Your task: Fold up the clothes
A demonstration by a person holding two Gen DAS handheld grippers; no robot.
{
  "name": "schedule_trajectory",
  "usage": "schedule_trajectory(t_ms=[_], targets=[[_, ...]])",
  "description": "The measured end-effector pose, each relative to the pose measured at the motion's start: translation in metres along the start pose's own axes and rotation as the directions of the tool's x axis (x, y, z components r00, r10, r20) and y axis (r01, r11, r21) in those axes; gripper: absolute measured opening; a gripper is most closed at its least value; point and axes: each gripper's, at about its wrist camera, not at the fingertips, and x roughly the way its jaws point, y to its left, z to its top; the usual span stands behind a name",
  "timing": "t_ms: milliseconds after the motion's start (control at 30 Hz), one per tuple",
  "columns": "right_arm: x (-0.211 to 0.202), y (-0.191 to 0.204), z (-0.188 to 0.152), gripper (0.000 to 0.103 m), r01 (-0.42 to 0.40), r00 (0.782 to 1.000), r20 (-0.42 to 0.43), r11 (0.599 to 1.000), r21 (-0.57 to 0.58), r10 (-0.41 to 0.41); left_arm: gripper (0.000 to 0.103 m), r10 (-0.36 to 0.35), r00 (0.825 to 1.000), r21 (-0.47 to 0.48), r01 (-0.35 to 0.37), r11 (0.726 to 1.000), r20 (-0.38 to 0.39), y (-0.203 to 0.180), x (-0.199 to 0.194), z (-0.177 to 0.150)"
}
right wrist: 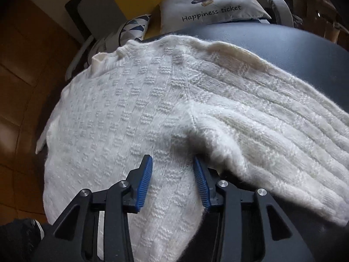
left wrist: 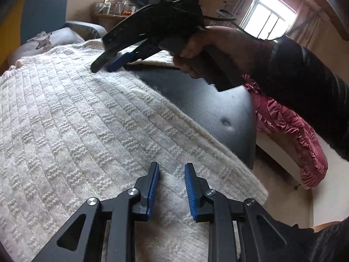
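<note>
I'm over the cream knit sweater [right wrist: 135,113] now — it lies spread across a dark padded seat [left wrist: 202,107], the textured check pattern facing up, one sleeve [right wrist: 272,118] stretched off to the right in my right wrist view. The ribbed neckline sits at the far edge, towards the grey cushion [right wrist: 216,2] with the deer print and the words "Happiness ticket".

My left gripper [left wrist: 171,172] hovers low over the sweater's edge, fingers [left wrist: 152,187] narrowly parted with the blue pads facing each other, nothing between them but knit below. Whether the tips touch the wool, I cannot tell.

My right gripper [right wrist: 172,166] has its fingers [right wrist: 144,181] spread wider, straddling the fabric right at the armpit, where sleeve meets body. The right-hand pad is tucked against a raised fold of the sleeve — not clamped on anything.

In the left wrist view I see that same right gripper [left wrist: 104,64] across the sweater, tips down at the knit, held by a hand [left wrist: 209,52] in a dark sleeve. Beyond the seat's edge, a red ruffled fabric [left wrist: 290,128] drapes down, and a bright window [left wrist: 270,17] sits behind.
</note>
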Motion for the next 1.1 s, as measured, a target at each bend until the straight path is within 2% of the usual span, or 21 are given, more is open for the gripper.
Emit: schedule_trajectory(t_ms=[100,233,433,500,633,733,800,900,967,1100], targets=[[-0.014,0.015,-0.020,0.044,0.022,1.000,0.008,0.998,-0.064,-0.021,0.023,0.003,0.999,-0.023,-0.002,1.000,0.045,0.003,-0.023,-0.001],[-0.022,0.034,-0.061,0.044,0.059,0.998,-0.011,0.983,-0.171,-0.062,0.023,0.125,0.990,0.014,-0.126,0.992,0.072,0.008,-0.045,-0.009],[-0.036,0.064,-0.122,0.044,0.110,0.992,-0.030,0.938,-0.328,-0.126,0.023,0.247,0.969,-0.041,-0.246,0.968,0.013,0.033,-0.069,-0.047],[-0.033,0.062,-0.132,0.044,0.121,0.991,-0.021,0.935,-0.332,-0.136,0.023,0.258,0.966,-0.051,-0.258,0.965,0.009,0.036,-0.072,-0.061],[-0.036,0.050,-0.128,0.042,0.122,0.992,-0.002,0.958,-0.261,-0.127,0.023,0.233,0.972,-0.134,-0.228,0.964,0.022,0.042,-0.084,-0.060],[-0.043,0.054,-0.128,0.044,0.160,0.986,-0.009,0.959,-0.233,-0.167,0.023,0.225,0.971,-0.199,-0.205,0.958,0.082,0.047,-0.116,-0.064],[-0.054,0.071,-0.136,0.044,0.129,0.991,0.007,0.961,-0.245,-0.131,0.023,0.212,0.970,-0.246,-0.177,0.953,0.120,0.051,-0.139,-0.068],[-0.066,0.103,-0.154,0.046,0.054,0.999,0.013,0.953,-0.297,-0.053,0.024,0.230,0.963,-0.362,-0.166,0.917,0.141,0.067,-0.174,-0.088],[-0.068,0.124,-0.168,0.051,0.017,1.000,0.006,0.940,-0.340,-0.016,0.023,0.253,0.957,-0.464,-0.161,0.871,0.143,0.085,-0.194,-0.109],[-0.049,0.139,-0.192,0.051,0.022,0.999,-0.034,0.931,-0.363,-0.037,0.023,0.321,0.937,-0.555,-0.193,0.809,0.141,0.098,-0.235,-0.157]])
